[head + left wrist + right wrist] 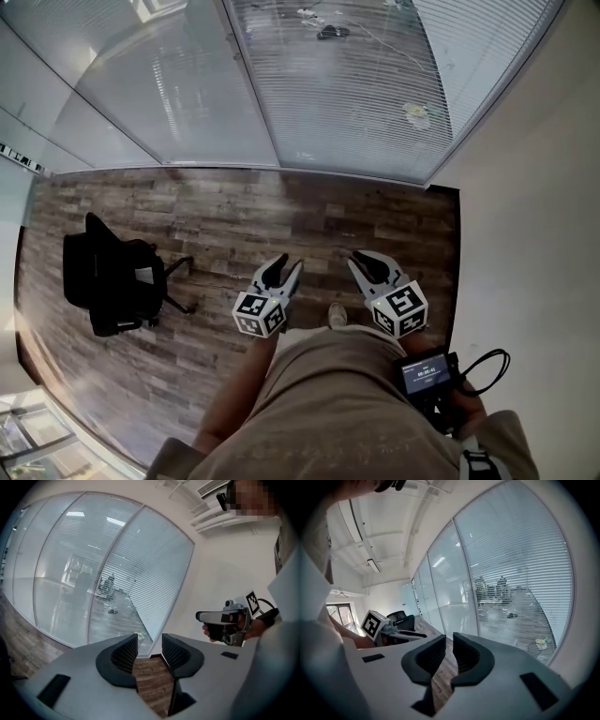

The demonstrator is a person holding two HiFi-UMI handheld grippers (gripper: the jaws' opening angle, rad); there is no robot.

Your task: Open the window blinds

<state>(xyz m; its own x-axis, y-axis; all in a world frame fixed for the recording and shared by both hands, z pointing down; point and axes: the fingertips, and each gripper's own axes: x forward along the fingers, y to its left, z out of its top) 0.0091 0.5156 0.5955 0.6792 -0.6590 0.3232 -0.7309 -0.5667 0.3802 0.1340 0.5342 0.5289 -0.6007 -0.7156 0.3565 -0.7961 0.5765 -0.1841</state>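
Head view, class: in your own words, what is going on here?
A person stands on the wood floor facing the window blinds, a gripper in each hand. The left gripper and right gripper are both open and empty, held out short of the window blinds, which hang lowered with nothing touching them.

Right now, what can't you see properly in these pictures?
- Blinds: the top is cut off by the head view's upper edge; no cord or wand can be made out in any view.
- Chair: too dark for detail in the head view.
- Screen by the person's hip: print too small, head view.
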